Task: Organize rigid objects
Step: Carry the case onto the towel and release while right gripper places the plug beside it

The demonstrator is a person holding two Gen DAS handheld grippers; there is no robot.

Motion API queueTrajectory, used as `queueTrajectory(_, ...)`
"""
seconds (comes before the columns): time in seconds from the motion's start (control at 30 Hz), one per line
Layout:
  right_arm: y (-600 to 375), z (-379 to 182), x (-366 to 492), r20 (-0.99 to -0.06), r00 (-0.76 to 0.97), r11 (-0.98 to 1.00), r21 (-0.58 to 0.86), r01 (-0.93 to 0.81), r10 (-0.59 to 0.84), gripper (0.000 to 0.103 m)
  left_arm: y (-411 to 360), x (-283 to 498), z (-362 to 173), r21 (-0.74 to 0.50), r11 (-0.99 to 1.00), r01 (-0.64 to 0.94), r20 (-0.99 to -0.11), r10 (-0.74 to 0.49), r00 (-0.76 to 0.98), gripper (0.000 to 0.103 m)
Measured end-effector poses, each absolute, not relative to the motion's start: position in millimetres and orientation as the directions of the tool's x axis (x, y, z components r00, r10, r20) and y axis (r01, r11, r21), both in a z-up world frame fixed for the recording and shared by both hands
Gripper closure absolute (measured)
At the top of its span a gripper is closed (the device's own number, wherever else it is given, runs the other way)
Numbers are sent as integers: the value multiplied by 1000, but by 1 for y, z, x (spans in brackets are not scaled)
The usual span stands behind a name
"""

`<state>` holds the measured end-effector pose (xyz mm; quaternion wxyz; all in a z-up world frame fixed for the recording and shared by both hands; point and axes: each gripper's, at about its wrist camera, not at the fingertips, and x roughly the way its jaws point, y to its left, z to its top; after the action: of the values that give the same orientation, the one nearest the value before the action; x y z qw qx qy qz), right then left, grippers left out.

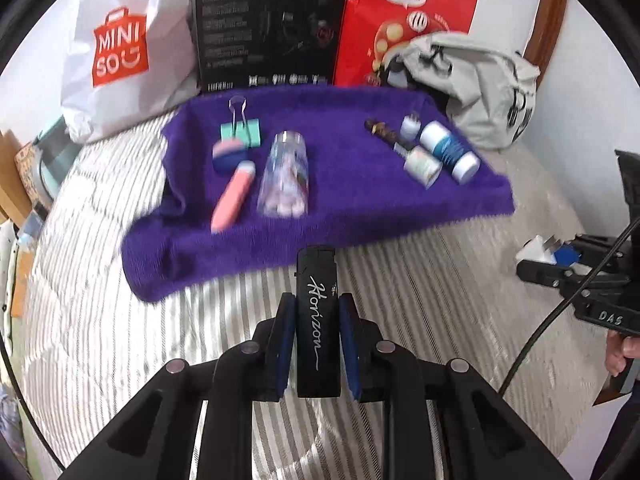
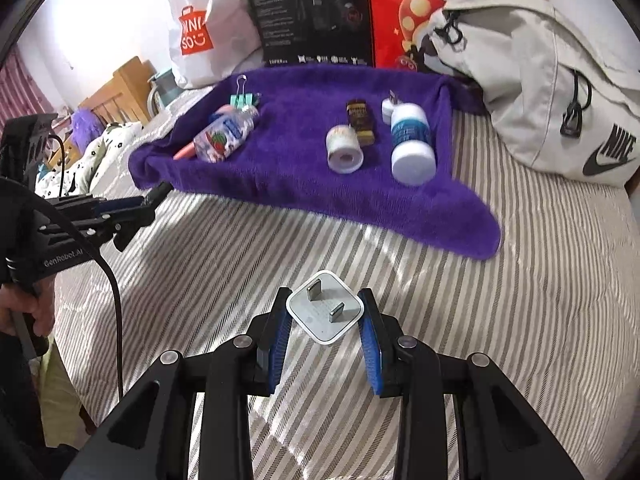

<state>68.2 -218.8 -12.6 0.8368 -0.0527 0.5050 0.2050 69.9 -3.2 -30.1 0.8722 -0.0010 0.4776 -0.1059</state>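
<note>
black lighter (image 1: 318, 322): clamped upright between the pads of the left gripper (image 1: 317, 344), above the striped bedcover (image 1: 100, 280), just short of the purple towel (image 1: 360, 208). white plug adapter (image 2: 325, 307): pinched cornerwise in the right gripper (image 2: 325, 336), prongs up. on the towel: binder clip (image 1: 242, 128), clear bottle (image 1: 285, 176), blue-white bottle (image 1: 450, 151), tape roll (image 2: 345, 149).

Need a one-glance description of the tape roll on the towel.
Find the purple towel on the striped bed. Its right-hand group has three neighbours: a brown bar, a blue-and-white bottle and a small white plug. The white tape roll lies leftmost, the only one showing a hollow core.
</note>
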Motion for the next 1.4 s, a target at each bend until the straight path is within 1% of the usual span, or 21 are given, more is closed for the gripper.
queueTrajectory(0.3, -220, 5, 93, -849, 421, 903, 137, -407, 318, 70, -10, 119, -9, -138, 968, 208, -808, -231, 542, 82)
queueTrajectory(0.53, -226, 5, 121, -847, 423, 912, 155, -380, 321, 70, -27, 164, -24, -146, 961, 234, -822, -250, 511, 82)
queueTrajectory(0.73, -235, -1, 132, -855, 421, 922, 152, -355, 303, 70, -41, 188, -45, -128, 957, 259, -844, -242, 478, 82)
queueTrajectory(0.97, -242, -8, 137, -867, 411, 929, 143, -341, 284, 70, -52, 203, -59, -83, 959, 272, -863, -205, 461, 82)
queueTrajectory(1.13, -240, -8, 138, -868, 411, 928, 132, -347, 277, 70, -55, 209, -61, -69, 956, 285, -866, -199, 459, 82)
queueTrajectory(1.4, -240, -9, 139, -869, 409, 930, 136, -342, 278, 70, -66, 212, -64, 12, 954, 301, -869, -139, 475, 82)
